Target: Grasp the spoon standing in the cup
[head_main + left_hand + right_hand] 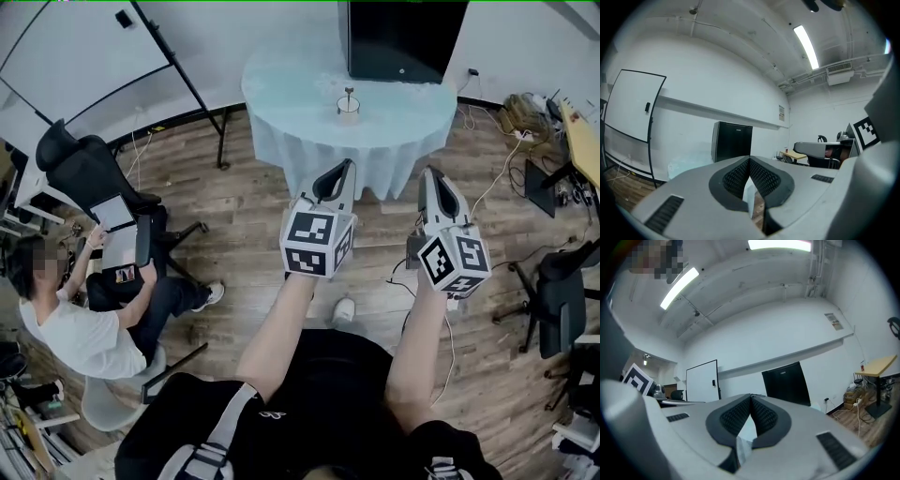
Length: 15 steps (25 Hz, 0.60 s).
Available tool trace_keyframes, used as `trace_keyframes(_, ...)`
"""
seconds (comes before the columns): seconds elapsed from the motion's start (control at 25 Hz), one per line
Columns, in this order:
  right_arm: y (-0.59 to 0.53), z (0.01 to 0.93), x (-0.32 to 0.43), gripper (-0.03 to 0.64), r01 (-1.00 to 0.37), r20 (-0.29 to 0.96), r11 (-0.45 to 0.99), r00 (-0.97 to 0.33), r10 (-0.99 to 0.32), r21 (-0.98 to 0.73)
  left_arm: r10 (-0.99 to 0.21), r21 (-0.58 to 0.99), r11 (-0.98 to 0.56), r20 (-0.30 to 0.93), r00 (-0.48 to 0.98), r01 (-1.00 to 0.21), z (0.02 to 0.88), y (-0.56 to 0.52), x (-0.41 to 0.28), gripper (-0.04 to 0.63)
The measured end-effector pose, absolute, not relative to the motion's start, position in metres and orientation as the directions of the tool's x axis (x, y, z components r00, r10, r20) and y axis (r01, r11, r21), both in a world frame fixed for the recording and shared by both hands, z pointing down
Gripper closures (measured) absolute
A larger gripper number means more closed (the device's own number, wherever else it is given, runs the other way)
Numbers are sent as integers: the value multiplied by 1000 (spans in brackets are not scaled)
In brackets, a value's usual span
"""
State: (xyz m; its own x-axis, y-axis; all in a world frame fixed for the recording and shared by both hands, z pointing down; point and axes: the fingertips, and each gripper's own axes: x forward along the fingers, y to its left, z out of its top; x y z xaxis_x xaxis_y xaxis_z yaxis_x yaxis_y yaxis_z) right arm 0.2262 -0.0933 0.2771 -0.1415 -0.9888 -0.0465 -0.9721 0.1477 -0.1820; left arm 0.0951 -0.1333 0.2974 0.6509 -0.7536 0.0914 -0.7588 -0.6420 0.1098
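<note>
Far ahead on round cloth-draped surface (281, 84): cup (348, 112), spoon (349, 94) upright, handle free for pinch. Your left gripper (345, 169), right gripper (429, 174) well short, level for approach; both jaws pressed together, empty.

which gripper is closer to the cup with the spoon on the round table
Left. The left gripper points almost straight at the cup, short of the table. The right gripper sits off to the cup's right, farther away.
</note>
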Motion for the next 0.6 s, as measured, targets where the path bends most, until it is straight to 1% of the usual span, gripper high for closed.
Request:
trace_keyframes(0.16, -103, 267, 250, 611, -974, -73, 130, -119, -990, -184, -747, 93, -653, 80, 660, -751, 291, -146, 114, 581)
trace_keyframes(0.32, -118, 257, 257, 611, -973, -91, 151, -136, -986, -175, -754, 91, -648, 63, 654, -756, 286, -158, 121, 581)
trace_keyframes(0.6, -173, 275, 218, 611, -954, -45, 250, -246, -968, -167, -791, 100, -602, 63, 609, -792, 292, -194, 101, 581)
